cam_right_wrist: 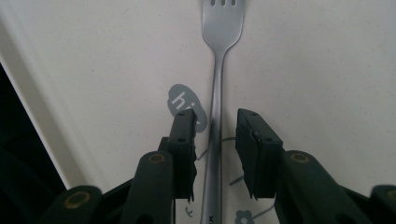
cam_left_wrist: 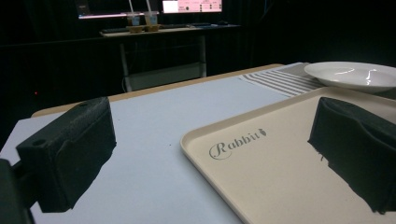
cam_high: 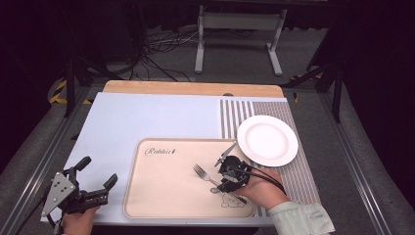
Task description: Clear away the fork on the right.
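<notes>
Tongs first: we are keeping our left gripper spread wide and empty off the tray's left edge, while our right gripper is straddling the fork handle, jaws slightly apart and not pressing it, the fork lying flat on the tray right of its middle. We are judging a clean lift away best, clear of the handle. Beyond the tray's right rim the plate is crowding us; leftward it is opening up.
</notes>
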A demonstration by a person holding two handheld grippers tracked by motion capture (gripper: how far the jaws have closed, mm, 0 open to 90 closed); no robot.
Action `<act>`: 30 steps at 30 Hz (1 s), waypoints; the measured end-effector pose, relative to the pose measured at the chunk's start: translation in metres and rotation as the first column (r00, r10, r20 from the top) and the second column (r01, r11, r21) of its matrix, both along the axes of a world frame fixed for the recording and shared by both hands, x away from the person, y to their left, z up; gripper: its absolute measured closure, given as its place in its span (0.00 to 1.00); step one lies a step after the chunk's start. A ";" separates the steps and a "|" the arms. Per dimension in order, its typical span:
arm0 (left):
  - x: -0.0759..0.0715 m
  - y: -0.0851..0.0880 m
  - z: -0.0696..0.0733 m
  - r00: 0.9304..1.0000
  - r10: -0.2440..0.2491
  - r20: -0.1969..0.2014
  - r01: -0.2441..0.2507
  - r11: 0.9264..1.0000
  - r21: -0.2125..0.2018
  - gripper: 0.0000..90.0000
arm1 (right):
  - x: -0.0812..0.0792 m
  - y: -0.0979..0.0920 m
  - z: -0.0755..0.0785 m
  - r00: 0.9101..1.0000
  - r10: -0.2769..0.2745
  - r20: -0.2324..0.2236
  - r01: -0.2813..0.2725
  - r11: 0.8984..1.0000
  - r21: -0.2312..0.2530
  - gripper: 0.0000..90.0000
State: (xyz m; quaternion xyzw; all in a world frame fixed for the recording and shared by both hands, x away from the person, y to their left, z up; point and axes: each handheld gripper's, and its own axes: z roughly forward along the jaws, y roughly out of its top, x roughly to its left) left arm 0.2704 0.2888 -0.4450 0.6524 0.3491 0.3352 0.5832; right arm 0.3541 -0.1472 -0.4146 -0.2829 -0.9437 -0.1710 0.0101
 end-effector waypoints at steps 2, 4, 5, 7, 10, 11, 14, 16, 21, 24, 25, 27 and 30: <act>0.000 0.000 0.000 1.000 0.002 0.000 -0.002 1.000 -0.003 0.01 | -0.002 0.001 0.003 0.999 0.020 0.035 -0.021 1.000 0.010 0.74; 0.000 0.000 0.000 1.000 0.002 0.000 -0.002 1.000 -0.003 0.01 | -0.003 0.003 0.005 0.995 0.068 0.069 -0.071 0.997 0.035 0.79; 0.000 0.000 0.000 1.000 0.002 0.000 -0.002 1.000 -0.003 0.01 | -0.004 0.003 0.006 0.993 0.084 0.084 -0.088 0.995 0.047 0.79; 0.000 0.000 0.000 1.000 0.000 0.000 0.000 1.000 -0.003 0.01 | -0.005 0.004 0.008 0.984 0.120 0.135 -0.131 0.988 0.076 0.88; 0.000 0.000 0.000 1.000 -0.002 0.000 0.002 1.000 0.001 0.01 | -0.006 0.007 0.009 0.967 0.162 0.199 -0.188 0.975 0.121 0.96; 0.000 0.000 0.000 1.000 -0.002 0.000 0.002 1.000 0.001 0.01 | -0.006 0.007 0.009 0.967 0.162 0.199 -0.188 0.975 0.121 0.96; 0.000 0.000 0.000 1.000 -0.003 -0.001 0.003 1.000 0.002 0.01 | -0.005 0.011 0.008 0.961 0.155 0.230 -0.200 0.961 0.189 0.99; 0.000 0.000 0.000 1.000 -0.003 -0.002 0.003 1.000 0.001 0.01 | -0.002 0.014 0.007 0.959 0.156 0.238 -0.209 0.954 0.216 1.00; 0.001 0.000 -0.001 1.000 -0.002 -0.002 0.002 1.000 -0.001 0.01 | 0.002 0.026 -0.002 0.948 0.201 0.245 -0.256 0.942 0.217 1.00; 0.001 0.000 -0.001 1.000 -0.003 -0.003 0.003 1.000 -0.001 0.01 | 0.003 0.031 -0.008 0.947 0.207 0.244 -0.259 0.944 0.205 1.00; 0.001 0.000 -0.001 1.000 -0.003 -0.003 0.003 1.000 0.000 0.01 | 0.003 0.033 -0.011 0.948 0.209 0.239 -0.260 0.943 0.208 1.00; 0.001 0.000 -0.001 1.000 -0.003 -0.003 0.003 1.000 -0.001 0.01 | 0.006 0.036 -0.017 0.950 0.208 0.235 -0.257 0.944 0.206 1.00; 0.001 0.000 -0.001 1.000 -0.002 -0.002 0.002 1.000 0.000 0.01 | 0.008 0.037 -0.020 0.952 0.203 0.229 -0.250 0.947 0.202 1.00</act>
